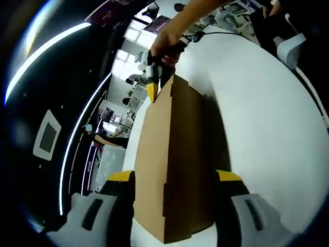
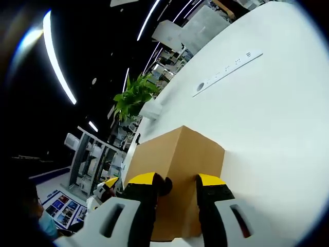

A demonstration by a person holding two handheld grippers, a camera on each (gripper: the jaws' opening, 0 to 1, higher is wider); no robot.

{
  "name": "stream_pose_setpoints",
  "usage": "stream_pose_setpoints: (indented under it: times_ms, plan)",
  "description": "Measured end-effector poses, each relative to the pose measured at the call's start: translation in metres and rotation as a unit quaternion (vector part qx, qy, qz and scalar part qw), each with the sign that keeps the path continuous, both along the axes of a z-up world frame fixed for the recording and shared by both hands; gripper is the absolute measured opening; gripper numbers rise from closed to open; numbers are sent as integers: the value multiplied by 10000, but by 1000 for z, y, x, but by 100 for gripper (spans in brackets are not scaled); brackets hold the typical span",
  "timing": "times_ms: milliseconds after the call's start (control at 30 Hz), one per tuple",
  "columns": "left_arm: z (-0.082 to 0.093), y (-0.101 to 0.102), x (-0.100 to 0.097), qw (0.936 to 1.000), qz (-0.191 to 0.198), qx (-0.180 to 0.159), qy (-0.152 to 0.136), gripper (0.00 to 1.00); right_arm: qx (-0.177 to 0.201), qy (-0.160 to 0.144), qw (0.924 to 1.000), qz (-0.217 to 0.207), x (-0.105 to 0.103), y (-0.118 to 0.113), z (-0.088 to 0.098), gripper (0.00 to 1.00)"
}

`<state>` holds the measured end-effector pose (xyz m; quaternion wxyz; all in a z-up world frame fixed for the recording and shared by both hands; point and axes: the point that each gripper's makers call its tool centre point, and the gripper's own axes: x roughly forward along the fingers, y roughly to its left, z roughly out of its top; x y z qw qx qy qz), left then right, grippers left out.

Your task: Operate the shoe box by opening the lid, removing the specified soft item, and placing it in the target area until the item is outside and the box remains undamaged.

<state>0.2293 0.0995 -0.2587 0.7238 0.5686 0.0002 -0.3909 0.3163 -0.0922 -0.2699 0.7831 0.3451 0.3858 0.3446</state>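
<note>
While our left gripper [image 1: 175, 188] straddles the cardboard shoe box [image 1: 175, 164] with spread fingers, the lid looks closed on the white counter [image 1: 267, 128]. Our right gripper [image 2: 175, 185] pinches the box's far top edge; lid, soft item and placement all remain.

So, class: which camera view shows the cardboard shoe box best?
The left gripper view: the shoe box runs its full length between that gripper's jaws, out to the far end, where the right gripper meets it. The right gripper view gives just one end and corner of the shoe box, partly behind the jaws.
</note>
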Motion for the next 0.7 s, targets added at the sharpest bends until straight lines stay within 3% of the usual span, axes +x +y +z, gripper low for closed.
stream_pose_setpoints:
  times_ms: [600, 667, 700]
  plan:
    - [-3, 3, 5, 9977, 133, 443, -493, 45, -8, -16, 10000, 7, -6, 4, 0, 30]
    - [-1, 5, 7, 9950, 168, 648, -737, 42, -4, -17, 10000, 8, -7, 5, 0, 30]
    - [-3, 4, 6, 9953, 166, 634, -714, 41, -3, -17, 10000, 9, -7, 5, 0, 30]
